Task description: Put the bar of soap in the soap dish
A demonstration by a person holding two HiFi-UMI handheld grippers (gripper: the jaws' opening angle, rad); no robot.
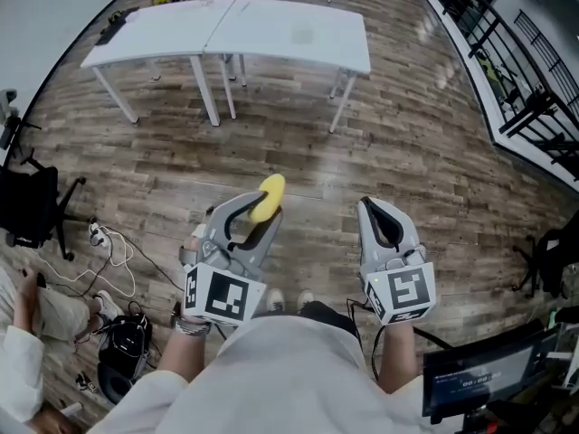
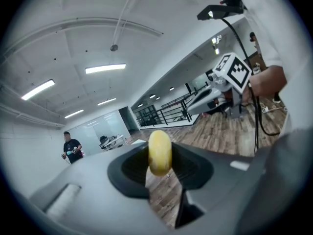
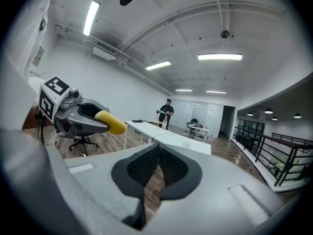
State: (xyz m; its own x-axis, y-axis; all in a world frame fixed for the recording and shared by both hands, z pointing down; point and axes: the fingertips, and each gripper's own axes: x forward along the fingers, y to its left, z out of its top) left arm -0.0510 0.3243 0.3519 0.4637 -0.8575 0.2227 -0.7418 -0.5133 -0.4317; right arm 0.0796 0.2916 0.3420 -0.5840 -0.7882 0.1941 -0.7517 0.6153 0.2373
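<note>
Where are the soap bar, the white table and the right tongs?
soap bar (image 1: 269,196), head view, middle of its yellow part that shows.
white table (image 1: 271,39), head view, bare top.
right tongs (image 3: 159,148), right gripper view, where the shut tips meet.

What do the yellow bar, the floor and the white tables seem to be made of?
Yellow bar: probably soap, matte, rounded edges.
Floor: wood or wood-look planks, slight sheen from reflections.
White tables: smooth laminate-like tops, metal-looking legs; uncertain.

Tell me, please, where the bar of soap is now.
The bar of soap is clamped in the left gripper, left of centre in the head view, above the wooden floor, short of the white tables.
</note>
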